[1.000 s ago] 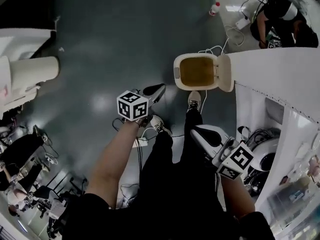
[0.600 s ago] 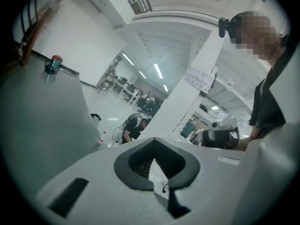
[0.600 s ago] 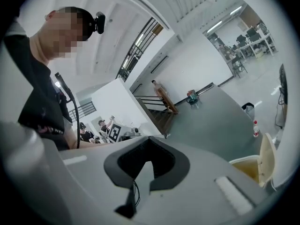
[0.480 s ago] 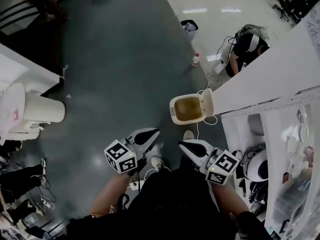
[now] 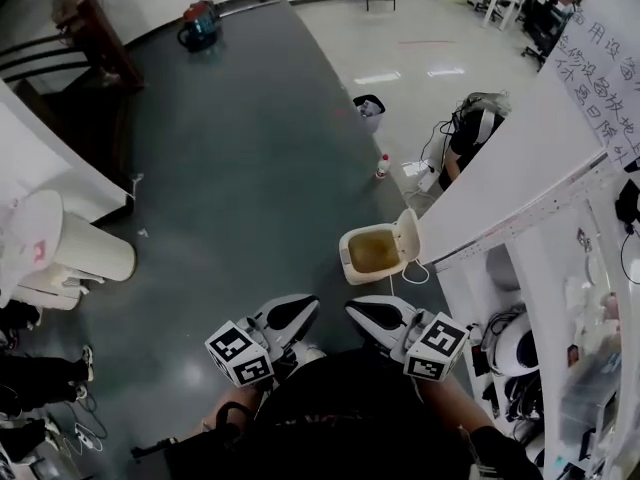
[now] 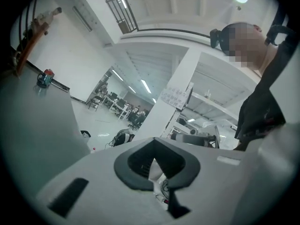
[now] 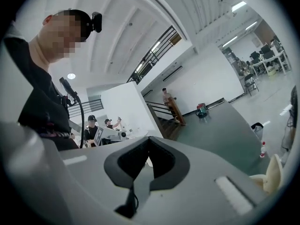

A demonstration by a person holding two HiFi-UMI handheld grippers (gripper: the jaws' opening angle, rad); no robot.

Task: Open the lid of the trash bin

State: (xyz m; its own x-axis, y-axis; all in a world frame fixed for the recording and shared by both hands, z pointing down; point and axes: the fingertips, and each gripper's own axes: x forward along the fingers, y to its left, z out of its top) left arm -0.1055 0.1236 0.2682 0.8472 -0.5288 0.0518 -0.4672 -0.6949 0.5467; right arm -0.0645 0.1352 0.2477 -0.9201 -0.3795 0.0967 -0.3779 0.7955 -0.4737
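The small cream trash bin (image 5: 372, 253) stands on the dark floor beside the white partition, its lid (image 5: 408, 236) tipped up and back and its brownish inside showing. My left gripper (image 5: 308, 306) and right gripper (image 5: 352, 308) are held close to my body, well short of the bin, with their tips turned toward each other. Both are shut with nothing in them. In the left gripper view the left gripper (image 6: 157, 165) has its pads together. The right gripper (image 7: 140, 165) looks the same in the right gripper view, where the bin's lid (image 7: 273, 175) peeks in at the right edge.
A white partition and shelves (image 5: 520, 178) run along the right. A person sits on the floor (image 5: 470, 128) past the bin, near a bottle (image 5: 382, 165) and a small black bin (image 5: 369, 111). A tall white bin (image 5: 90, 248) stands at left. Cables lie by my feet.
Both grippers have risen and drawn back toward my body, away from the bin. The head view has lifted, so the bin looks smaller and farther. Its lid stays open.
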